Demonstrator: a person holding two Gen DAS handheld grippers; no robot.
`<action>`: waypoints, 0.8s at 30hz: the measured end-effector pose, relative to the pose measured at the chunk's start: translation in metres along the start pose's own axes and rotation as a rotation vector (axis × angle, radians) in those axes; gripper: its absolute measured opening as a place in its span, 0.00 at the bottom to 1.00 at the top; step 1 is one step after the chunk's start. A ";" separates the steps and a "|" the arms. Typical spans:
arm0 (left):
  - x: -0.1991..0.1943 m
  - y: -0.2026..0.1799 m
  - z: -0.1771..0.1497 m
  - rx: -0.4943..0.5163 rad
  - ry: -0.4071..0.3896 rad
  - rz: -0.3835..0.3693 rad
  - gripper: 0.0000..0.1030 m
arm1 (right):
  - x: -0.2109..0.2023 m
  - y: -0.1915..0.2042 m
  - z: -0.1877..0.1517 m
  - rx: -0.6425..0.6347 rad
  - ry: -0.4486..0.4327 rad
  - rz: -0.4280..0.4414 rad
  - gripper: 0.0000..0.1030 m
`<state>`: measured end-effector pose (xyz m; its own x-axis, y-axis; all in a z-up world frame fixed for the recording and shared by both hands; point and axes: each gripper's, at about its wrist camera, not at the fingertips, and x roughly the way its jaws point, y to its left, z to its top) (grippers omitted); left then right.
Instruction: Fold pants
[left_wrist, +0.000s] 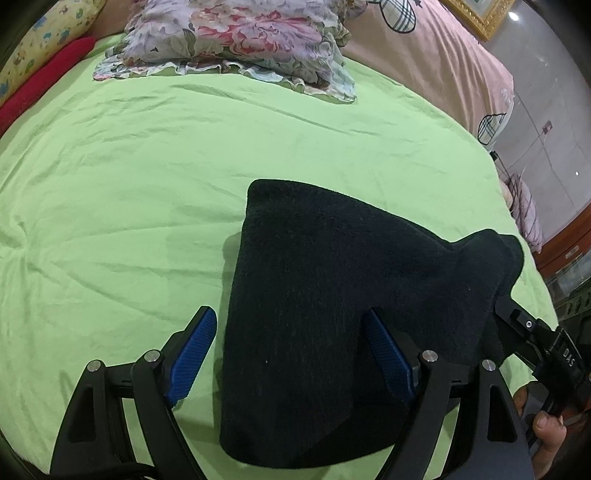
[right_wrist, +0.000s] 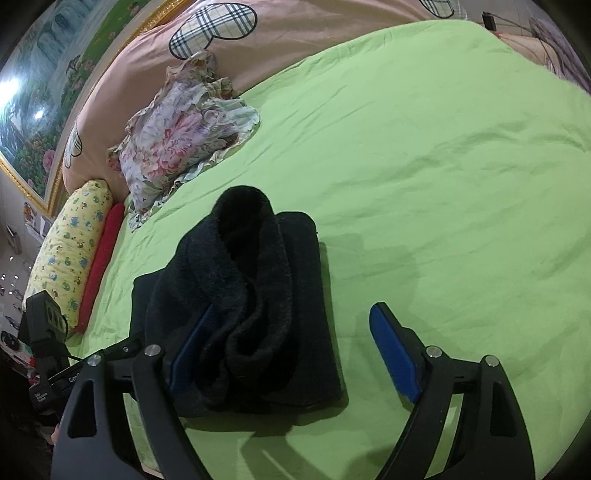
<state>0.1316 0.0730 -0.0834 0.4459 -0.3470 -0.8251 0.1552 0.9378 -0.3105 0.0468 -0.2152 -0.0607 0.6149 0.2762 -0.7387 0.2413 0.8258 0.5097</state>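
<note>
Your surroundings, both views: bed under wrinkled lime-green sheet (left_wrist: 184, 155). Floral ruffled pillow (right_wrist: 177, 140) at head end, resting on sheet. Behind it, pink quilt (left_wrist: 424, 55) with plaid appliqué shapes. At bed edge, yellow printed bolster (right_wrist: 74, 243); red roll (right_wrist: 103, 258) lies just beside it, touching sheet. Gold-framed landscape painting (right_wrist: 33, 122) on wall beyond quilt. Striped fabric (left_wrist: 528, 210) near bed's far edge, detail unclear.

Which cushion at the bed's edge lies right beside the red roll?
The yellow cartoon-print bolster; it lies lengthwise along the red roll. The floral frilled pillow sits apart, on the green sheet.
</note>
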 end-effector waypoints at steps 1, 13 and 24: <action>0.002 -0.001 0.000 0.005 -0.003 0.005 0.82 | 0.001 -0.001 -0.001 -0.004 -0.003 0.003 0.82; 0.021 -0.006 -0.003 0.046 -0.025 0.014 0.82 | 0.007 -0.008 -0.003 0.002 -0.007 0.099 0.73; 0.010 -0.022 -0.006 0.122 -0.076 0.036 0.58 | 0.002 -0.001 -0.009 -0.006 -0.034 0.202 0.45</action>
<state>0.1273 0.0493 -0.0874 0.5177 -0.3153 -0.7954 0.2417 0.9456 -0.2176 0.0411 -0.2113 -0.0670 0.6752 0.4200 -0.6064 0.1058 0.7584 0.6431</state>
